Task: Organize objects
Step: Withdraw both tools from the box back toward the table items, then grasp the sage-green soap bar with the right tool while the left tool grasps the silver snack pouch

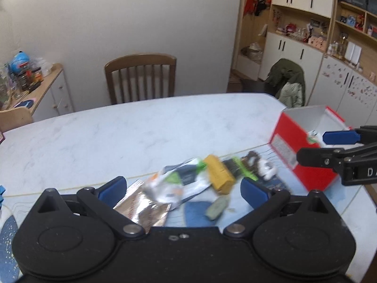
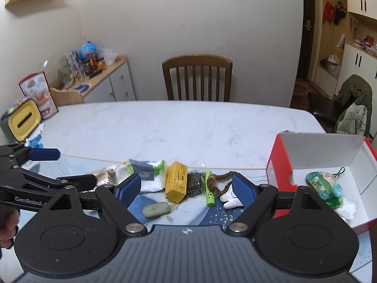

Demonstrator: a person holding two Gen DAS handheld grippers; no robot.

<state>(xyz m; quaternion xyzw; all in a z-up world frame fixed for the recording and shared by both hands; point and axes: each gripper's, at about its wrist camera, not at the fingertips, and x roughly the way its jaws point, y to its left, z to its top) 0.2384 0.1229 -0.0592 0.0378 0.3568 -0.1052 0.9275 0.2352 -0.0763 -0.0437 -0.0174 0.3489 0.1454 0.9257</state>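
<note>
On the near part of the white marble table (image 2: 165, 127) a loose row of small things waits to be sorted: a white and green pouch (image 2: 146, 175), a yellow carton (image 2: 176, 181), a dark mesh packet (image 2: 194, 182), a green tube (image 2: 208, 188), a brown braided cord (image 2: 221, 179), a small white plush piece (image 2: 231, 199) and, nearer, a grey-green oblong bar (image 2: 156, 210). A foil packet (image 1: 143, 208) lies at the left end. To the right stands the red box (image 2: 280, 165), open at the top — inside it already lie a teal and green plush keychain (image 2: 324, 185) and something white and crumpled.

The right gripper (image 2: 187, 189) hovers above the middle of the row, jaws spread wide and holding nothing. The left gripper (image 1: 182, 189) hangs over the pouch and carton, its jaws likewise spread and empty; the left view is blurred, so finer detail there is uncertain.

The step in hand looks like choosing the next piece for the box. The yellow carton seems the easiest — rigid, with flat sides. Better to come down squarely across its narrow width and close only once both pads flank it, since the pouch and the mesh packet lie just beside it and could be dragged along. The cord is tangled near the tube, so lifting either may pull the other.
</note>
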